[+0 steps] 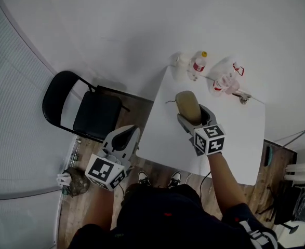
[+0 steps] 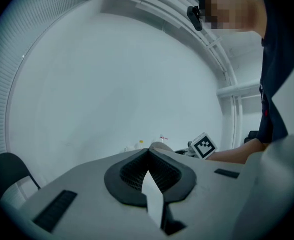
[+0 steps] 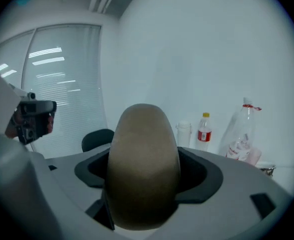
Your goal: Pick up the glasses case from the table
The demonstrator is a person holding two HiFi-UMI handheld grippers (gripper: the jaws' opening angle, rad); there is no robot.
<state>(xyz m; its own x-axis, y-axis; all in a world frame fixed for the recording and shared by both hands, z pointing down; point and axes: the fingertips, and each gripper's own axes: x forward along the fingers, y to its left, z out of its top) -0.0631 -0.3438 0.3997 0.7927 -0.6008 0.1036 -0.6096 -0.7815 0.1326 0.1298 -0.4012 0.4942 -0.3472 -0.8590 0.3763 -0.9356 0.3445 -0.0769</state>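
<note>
**Case clamped in the right tongs, left tongs idle**

The person's right forearm reaches forward across the near edge of the white rectangular table (image 1: 238, 139). It carries the right gripper (image 1: 195, 118) with its marker cube uppermost. The left gripper (image 1: 125, 135) is held back close to the body. It is off the table's left edge and over the wooden plank floor (image 1: 136, 104), and its nose points ahead towards the bare wall.

The tan, rounded, matte glasses case (image 1: 188, 105) sits lengthwise between the right gripper's jaws, which are closed against its two sides. Its domed end sticks out past the fingertips. From above it lies over the left part of the tabletop (no view settles whether it rests on the surface or hangs just above it). The left gripper's jaws are pressed together with nothing between them.

Ahead of the case, along the far edge, stand a small white jar (image 1: 182, 65) and a small bottle with a yellow cap and red label (image 1: 198, 62). A clear plastic bottle with red print (image 1: 226, 79) stands beside them. All three are well apart from the case. The middle and right of the tabletop are bare. A black folding chair (image 1: 90, 113) stands left of the table, near the left gripper.
</note>
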